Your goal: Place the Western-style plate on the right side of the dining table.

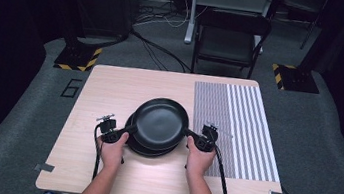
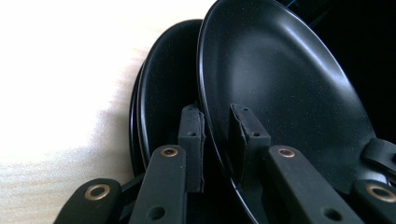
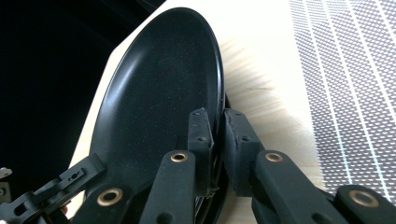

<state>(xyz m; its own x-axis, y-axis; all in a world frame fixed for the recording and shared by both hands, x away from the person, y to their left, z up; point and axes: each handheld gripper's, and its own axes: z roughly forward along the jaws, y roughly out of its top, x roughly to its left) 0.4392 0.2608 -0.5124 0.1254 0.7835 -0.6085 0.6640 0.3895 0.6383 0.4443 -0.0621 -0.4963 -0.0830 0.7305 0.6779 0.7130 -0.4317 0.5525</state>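
Black plates, apparently three, sit stacked on the wooden table [image 1: 100,168] beside one striped mat [image 1: 236,130]. Top plate [image 1: 160,122] is raised, its rim pinched by the left gripper [image 1: 115,132] and by the right gripper [image 1: 203,140], above the lower plates [image 1: 145,150].

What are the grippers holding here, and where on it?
Both grip the top black plate by its rim: left gripper on its left edge, right gripper on its right.
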